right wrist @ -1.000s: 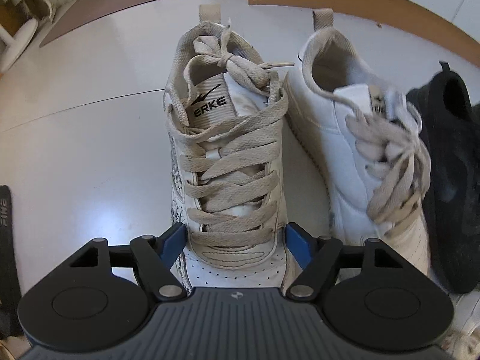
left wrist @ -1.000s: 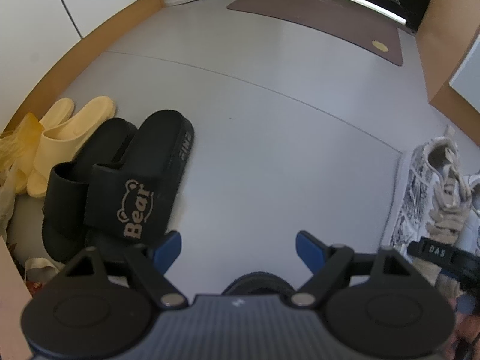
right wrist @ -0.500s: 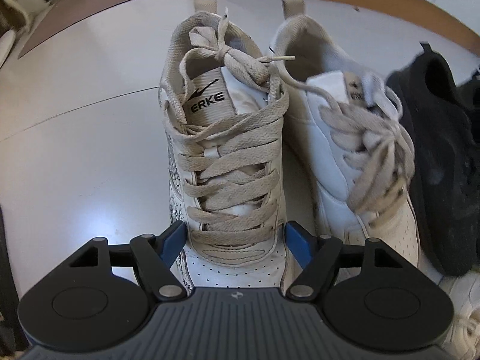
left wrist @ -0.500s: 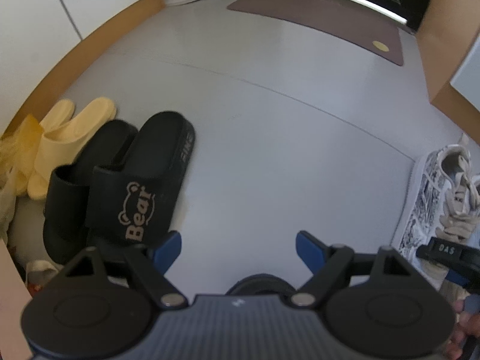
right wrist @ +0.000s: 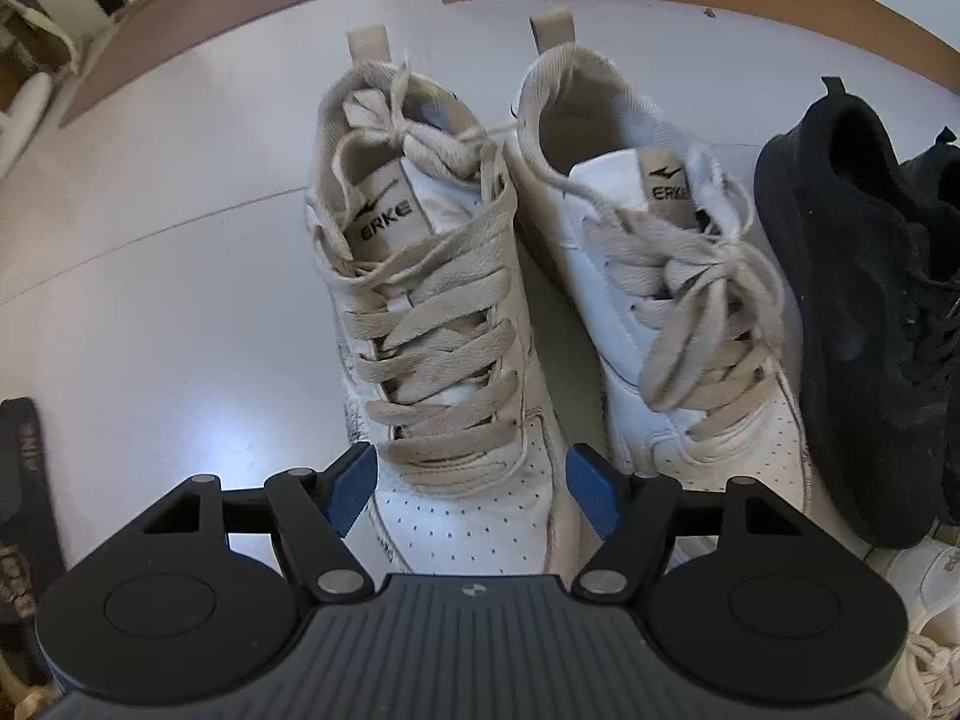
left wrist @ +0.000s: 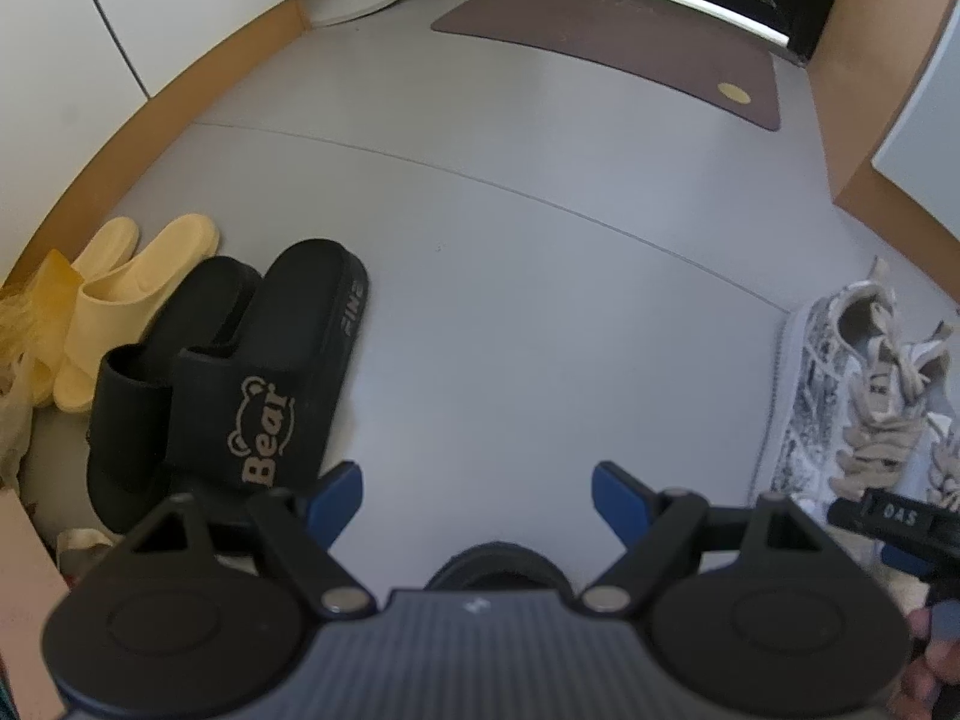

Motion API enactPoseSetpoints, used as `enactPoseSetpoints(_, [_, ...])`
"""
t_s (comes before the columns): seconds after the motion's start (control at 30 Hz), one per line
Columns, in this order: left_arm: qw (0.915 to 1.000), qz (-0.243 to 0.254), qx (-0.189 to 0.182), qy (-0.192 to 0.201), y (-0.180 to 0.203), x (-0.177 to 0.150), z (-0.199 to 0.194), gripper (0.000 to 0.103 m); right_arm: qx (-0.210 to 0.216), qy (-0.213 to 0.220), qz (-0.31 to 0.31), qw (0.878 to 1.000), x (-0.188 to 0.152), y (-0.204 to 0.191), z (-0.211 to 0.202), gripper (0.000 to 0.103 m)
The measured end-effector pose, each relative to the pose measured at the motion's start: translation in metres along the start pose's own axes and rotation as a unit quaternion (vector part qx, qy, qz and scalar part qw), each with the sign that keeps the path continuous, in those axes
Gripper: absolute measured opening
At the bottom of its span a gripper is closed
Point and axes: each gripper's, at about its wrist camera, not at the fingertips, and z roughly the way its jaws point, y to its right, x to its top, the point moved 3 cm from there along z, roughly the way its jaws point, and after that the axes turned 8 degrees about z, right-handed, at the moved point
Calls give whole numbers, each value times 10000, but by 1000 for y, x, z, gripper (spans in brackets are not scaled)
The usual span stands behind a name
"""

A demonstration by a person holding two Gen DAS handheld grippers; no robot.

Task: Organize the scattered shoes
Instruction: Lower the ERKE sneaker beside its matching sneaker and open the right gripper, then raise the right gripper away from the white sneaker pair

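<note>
Right tool (right wrist: 471,489): blue pads sit on either side of the toe of the left white sneaker (right wrist: 432,324), jaws closed on it, the shoe filling the gap between them. That sneaker takes up the centre of the right wrist view, laces tied, "ERKE" on the tongue. Its mate, the second white sneaker (right wrist: 654,300), is just right of it, sides touching or nearly so; can't tell which. A black sneaker (right wrist: 864,312) is at the right edge of the frame, just beside the white pair. Part of another pale shoe (right wrist: 924,618) shows at lower right. A strip of a black slide (right wrist: 24,480) shows at the left edge.

Left tool (left wrist: 477,495): jaws wide apart, nothing between them, only bare grey floor (left wrist: 510,300) below. In the left wrist view the black slides (left wrist: 240,372) are at lower left, side by side, the nearer one printed "Bear". The yellow slides (left wrist: 132,282) are just left of them, close to the wall. The patterned side of the white sneaker (left wrist: 840,396) is at the right edge, well apart from the slides, with the other tool's black finger (left wrist: 894,519) across its toe. A brown mat (left wrist: 612,42) lies at the top of the frame by the door.
</note>
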Motion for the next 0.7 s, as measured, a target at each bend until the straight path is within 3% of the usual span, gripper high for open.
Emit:
enactPoseSetpoints(0.2, [9994, 325, 110, 82, 15, -3, -30, 86, 213, 47, 236, 9995, 19, -6, -49, 76])
enactPoseSetpoints(0.33, [9971, 673, 260, 224, 25, -6, -55, 86, 254, 104, 223, 9994, 58, -28, -72, 82])
enactPoseSetpoints(0.53, [9969, 682, 170, 353, 32, -15, -89, 86, 328, 345, 61, 9988, 57, -10, -108, 83])
enactPoseSetpoints(0.7, [9945, 899, 52, 531, 42, -25, -118, 86, 310, 283, 33, 9991, 46, 8, -140, 83])
